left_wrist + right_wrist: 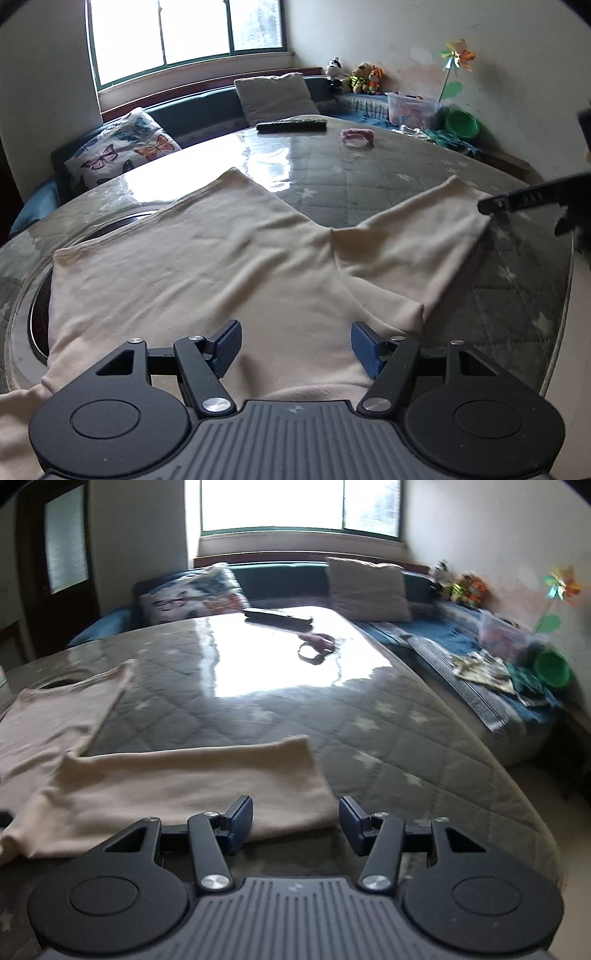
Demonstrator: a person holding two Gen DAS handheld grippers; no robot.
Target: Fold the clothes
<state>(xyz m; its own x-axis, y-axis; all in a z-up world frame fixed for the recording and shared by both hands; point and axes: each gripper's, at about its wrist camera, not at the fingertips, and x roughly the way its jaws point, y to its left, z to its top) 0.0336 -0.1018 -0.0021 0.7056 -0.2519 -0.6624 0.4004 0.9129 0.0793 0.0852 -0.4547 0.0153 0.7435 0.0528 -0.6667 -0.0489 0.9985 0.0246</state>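
A cream long-sleeved shirt [207, 266] lies flat on the round table [369, 177], one sleeve [417, 236] stretched to the right. My left gripper [295, 347] is open and empty, its blue pads over the shirt's near part. My right gripper [295, 823] is open and empty just above the end of that sleeve [192, 786], and its dark tip shows in the left wrist view [524, 203] by the cuff. The shirt's body and neckline [62, 701] lie to the left in the right wrist view.
A black remote [291, 125] and a pink band [357, 136] lie on the far side of the table. Behind it stands a sofa with a butterfly cushion [122, 147], a cream cushion [275, 96], stuffed toys [362, 77] and a green bowl [461, 123].
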